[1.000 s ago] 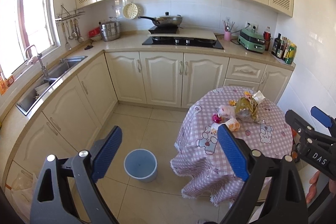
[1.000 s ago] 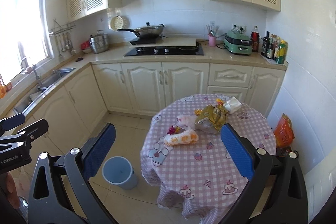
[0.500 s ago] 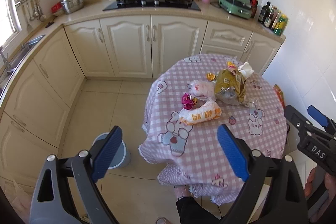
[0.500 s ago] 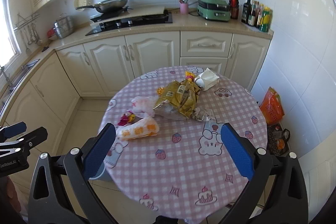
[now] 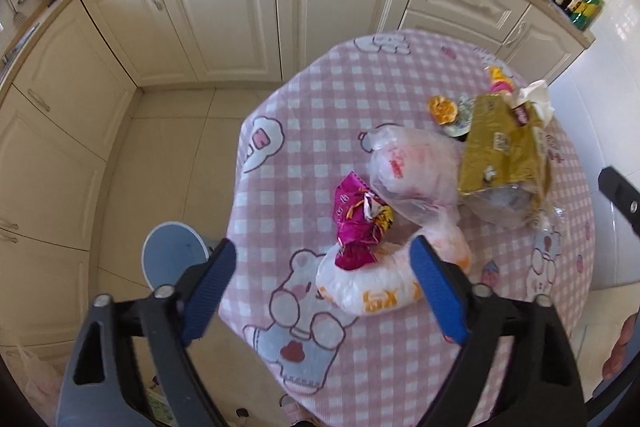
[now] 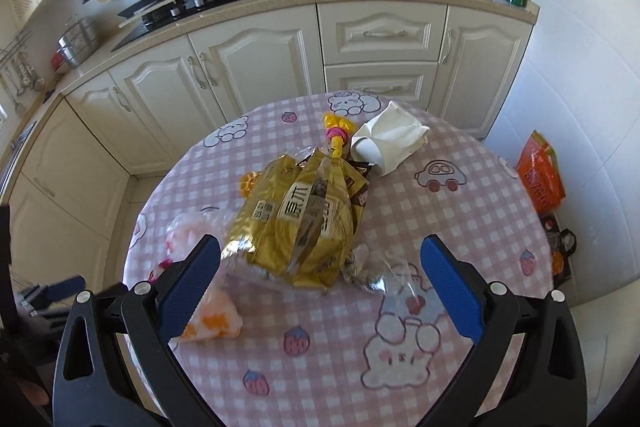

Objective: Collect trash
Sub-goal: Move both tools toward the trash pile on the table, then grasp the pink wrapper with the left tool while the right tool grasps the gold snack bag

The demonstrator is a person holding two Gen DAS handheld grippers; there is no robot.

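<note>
I hold both tongs spread wide over the round table point(image 6: 472, 211), and neither grips anything. My left tongs point(image 5: 322, 269) hang above the near left edge of the pink checked cloth, the jaws framing a crumpled magenta wrapper point(image 5: 356, 223) and the white bag with orange print point(image 5: 380, 287) it rests on; the right pad point(image 5: 438, 293) overlaps that bag's end in the view, though I cannot tell whether it touches. Just behind the wrapper lies a clear pinkish bag point(image 5: 412, 171), touching a gold bag point(image 5: 502, 151) to its right, with a small orange wrapper point(image 5: 442, 109) beyond them. On the floor left of the table, partly hidden by my left finger, stands the blue bin point(image 5: 172, 255). My right tongs point(image 6: 320, 277) hover over the middle of the table with the gold bag point(image 6: 304, 223) between the open jaws, a scrap of clear film point(image 6: 380, 267) beside its near right corner. A yellow wrapper with a pink tie point(image 6: 336, 135) pokes out behind the gold bag, and a tipped white paper cup point(image 6: 390, 143) lies just right of it. The white bag point(image 6: 212, 319) shows past my left finger point(image 6: 188, 287). An orange bag point(image 6: 540, 175) sits on the floor against the right wall.
</note>
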